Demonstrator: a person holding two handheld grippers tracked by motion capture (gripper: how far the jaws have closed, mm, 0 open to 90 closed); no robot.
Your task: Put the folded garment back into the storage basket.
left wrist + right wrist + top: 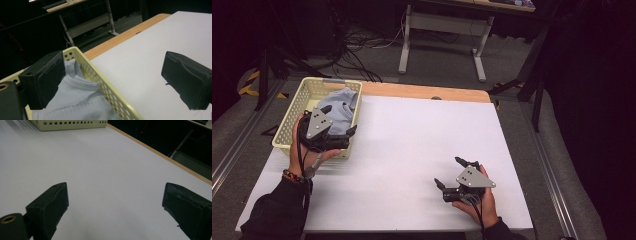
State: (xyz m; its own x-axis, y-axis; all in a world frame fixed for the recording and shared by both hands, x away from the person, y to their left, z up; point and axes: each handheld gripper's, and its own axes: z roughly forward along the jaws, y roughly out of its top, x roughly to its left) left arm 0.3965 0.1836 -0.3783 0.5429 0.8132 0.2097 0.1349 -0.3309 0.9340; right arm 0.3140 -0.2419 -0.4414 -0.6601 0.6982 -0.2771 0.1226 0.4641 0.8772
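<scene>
A pale yellow perforated basket (292,117) stands at the table's left edge with a light blue-grey garment (343,102) bunched inside it. My left gripper (341,119) hovers open over the basket's near right side. In the left gripper view its jaws (113,75) straddle the basket wall (100,77): one jaw is over the garment (77,100), the other over the white table, and nothing is pinched. My right gripper (448,171) rests open near the table's front right. Only bare white surface lies between its jaws (115,205).
The white sheet (422,140) covers the table, with a wooden strip (427,92) showing along the far edge. Beyond it stand a desk's white legs (404,50) and floor cables (357,45). The basket's corner (70,123) shows far ahead in the right gripper view.
</scene>
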